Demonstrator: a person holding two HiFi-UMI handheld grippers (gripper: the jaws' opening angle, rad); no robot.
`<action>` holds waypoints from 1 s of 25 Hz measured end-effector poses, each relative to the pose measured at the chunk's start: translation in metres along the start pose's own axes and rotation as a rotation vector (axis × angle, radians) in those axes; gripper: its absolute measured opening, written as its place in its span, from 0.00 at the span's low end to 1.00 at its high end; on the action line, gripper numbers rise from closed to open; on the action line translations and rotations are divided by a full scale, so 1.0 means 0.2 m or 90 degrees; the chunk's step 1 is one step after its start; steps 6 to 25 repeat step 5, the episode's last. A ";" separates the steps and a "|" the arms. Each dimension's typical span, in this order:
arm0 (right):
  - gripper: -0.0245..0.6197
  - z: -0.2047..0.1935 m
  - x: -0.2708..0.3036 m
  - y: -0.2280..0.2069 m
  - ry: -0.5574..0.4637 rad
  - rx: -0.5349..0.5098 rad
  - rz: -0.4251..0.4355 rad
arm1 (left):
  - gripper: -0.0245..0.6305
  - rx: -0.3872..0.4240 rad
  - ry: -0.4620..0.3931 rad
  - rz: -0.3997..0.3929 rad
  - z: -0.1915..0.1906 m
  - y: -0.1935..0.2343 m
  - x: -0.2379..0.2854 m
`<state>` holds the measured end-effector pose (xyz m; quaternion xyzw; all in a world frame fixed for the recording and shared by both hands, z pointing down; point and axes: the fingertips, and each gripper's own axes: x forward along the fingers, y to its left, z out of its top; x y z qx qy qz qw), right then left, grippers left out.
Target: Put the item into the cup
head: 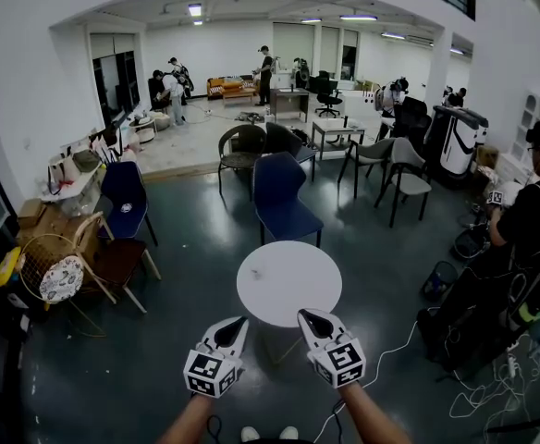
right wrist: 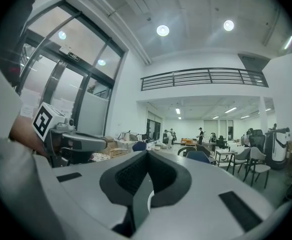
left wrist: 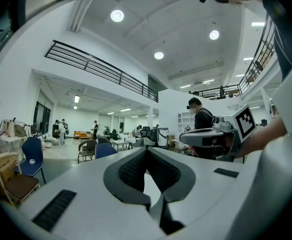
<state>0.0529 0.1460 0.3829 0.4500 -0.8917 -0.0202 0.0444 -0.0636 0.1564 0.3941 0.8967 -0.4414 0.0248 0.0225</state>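
Two tools, the white left gripper point(head: 236, 324) and the white right gripper point(head: 311, 318), hover at the near edge of a round white table point(head: 298, 289), both with jaws pressed together on nothing. One tiny speck point(head: 254, 272), too small to identify, lies on the tabletop just beyond the left gripper.

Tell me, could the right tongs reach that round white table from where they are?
Probably yes. The right tongs hang shut by the near edge of the round white table, and nothing visible stands between them.
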 end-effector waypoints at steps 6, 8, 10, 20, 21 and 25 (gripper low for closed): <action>0.06 0.00 -0.02 0.04 0.000 0.004 0.001 | 0.06 -0.008 0.000 0.000 0.00 -0.01 -0.03; 0.06 0.00 -0.02 0.04 0.000 0.004 0.001 | 0.06 -0.008 0.000 0.000 0.00 -0.01 -0.03; 0.06 0.00 -0.02 0.04 0.000 0.004 0.001 | 0.06 -0.008 0.000 0.000 0.00 -0.01 -0.03; 0.06 0.00 -0.02 0.04 0.000 0.004 0.001 | 0.06 -0.008 0.000 0.000 0.00 -0.01 -0.03; 0.06 0.00 -0.02 0.04 0.000 0.004 0.001 | 0.06 -0.008 0.000 0.000 0.00 -0.01 -0.03; 0.06 0.00 -0.02 0.04 0.000 0.004 0.001 | 0.06 -0.008 0.000 0.000 0.00 -0.01 -0.03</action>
